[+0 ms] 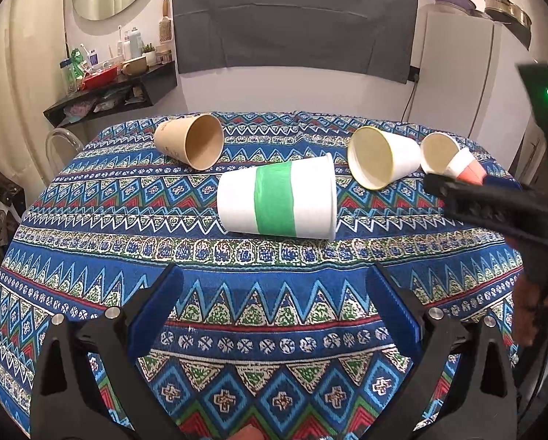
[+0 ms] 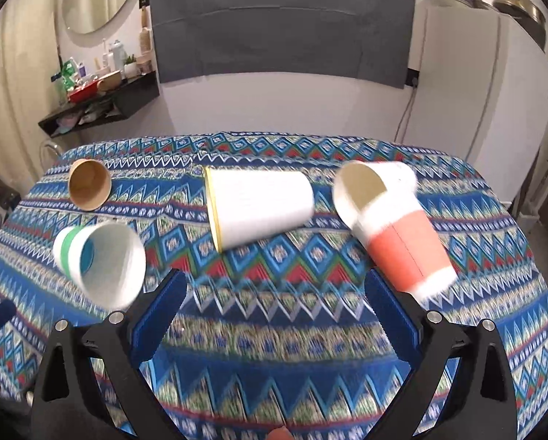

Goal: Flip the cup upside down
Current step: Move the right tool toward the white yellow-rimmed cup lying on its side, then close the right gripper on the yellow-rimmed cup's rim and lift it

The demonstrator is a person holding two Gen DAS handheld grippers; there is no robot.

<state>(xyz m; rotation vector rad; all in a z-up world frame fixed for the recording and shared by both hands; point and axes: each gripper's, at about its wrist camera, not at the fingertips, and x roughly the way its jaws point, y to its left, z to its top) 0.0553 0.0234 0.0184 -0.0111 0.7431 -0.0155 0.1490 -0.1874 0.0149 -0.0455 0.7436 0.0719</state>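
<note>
Paper cups on the patterned blue tablecloth (image 2: 274, 330): four, all lying on their sides.

- One plain brown paper cup (image 1: 189, 141) (image 2: 89, 189).
- One white paper cup with a green band (image 1: 277, 200) (image 2: 101, 260).
- One plain white paper cup with a yellowish rim (image 1: 383, 161) (image 2: 259, 207).
- One white paper cup with a salmon-red band (image 1: 453, 159) (image 2: 394, 227).

Two-finger grippers with blue pads: two, the left gripper (image 1: 274, 311) and the right gripper (image 2: 274, 311).

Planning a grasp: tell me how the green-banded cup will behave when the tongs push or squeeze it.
The green-banded cup lies on its side on the tablecloth, so a nudge would probably roll it in a curve, given its taper. It looks like thin paper and empty, likely light and easily crushed. The open left tongs should squeeze gently.
</note>
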